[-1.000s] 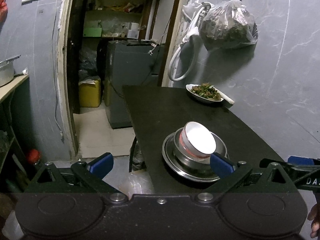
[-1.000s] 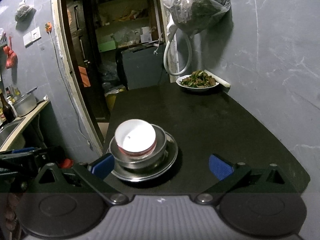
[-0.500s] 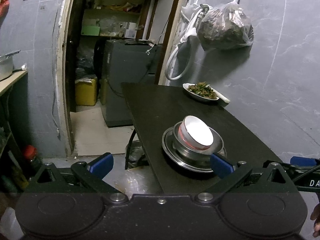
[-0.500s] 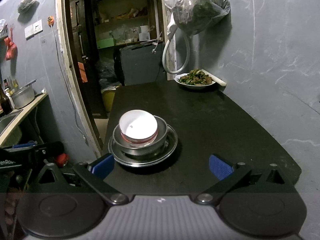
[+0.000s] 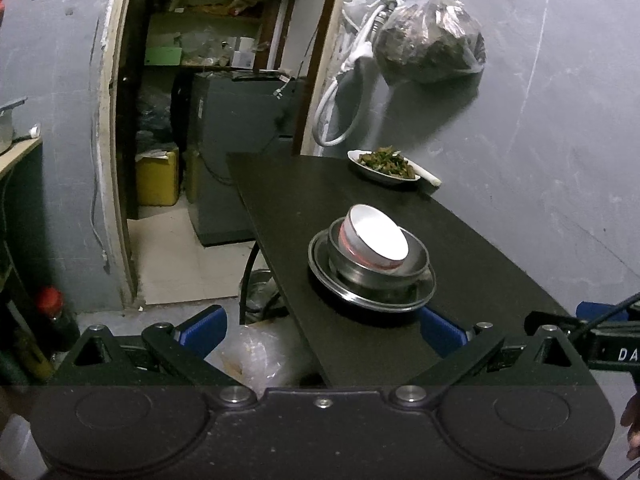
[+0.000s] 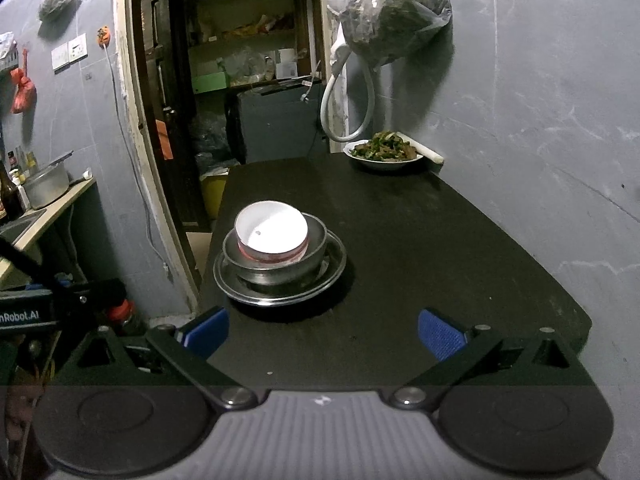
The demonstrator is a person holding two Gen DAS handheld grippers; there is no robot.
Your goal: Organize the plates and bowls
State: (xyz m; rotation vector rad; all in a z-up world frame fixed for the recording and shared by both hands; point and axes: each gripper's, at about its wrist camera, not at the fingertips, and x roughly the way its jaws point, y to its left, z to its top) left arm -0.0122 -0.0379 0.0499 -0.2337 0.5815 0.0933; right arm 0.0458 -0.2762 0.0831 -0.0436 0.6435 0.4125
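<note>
A white bowl with a red band (image 5: 376,240) (image 6: 272,232) sits inside a steel bowl (image 5: 416,264) (image 6: 316,248), which stands on a steel plate (image 5: 320,264) (image 6: 336,268) on the black table (image 5: 288,200) (image 6: 440,248). My left gripper (image 5: 322,330) is open and empty, off the table's near left corner, short of the stack. My right gripper (image 6: 324,332) is open and empty over the table's near edge, the stack ahead to its left.
A white dish of cooked greens (image 5: 384,164) (image 6: 384,152) sits at the table's far end by the grey wall. A plastic bag (image 5: 432,40) (image 6: 392,12) hangs above it. A doorway with shelves (image 5: 200,40) lies beyond. A counter with a pot (image 6: 46,188) stands at left.
Both grippers have drawn back from the stack, which now looks smaller and farther away. The stack has not moved. Both stay open.
</note>
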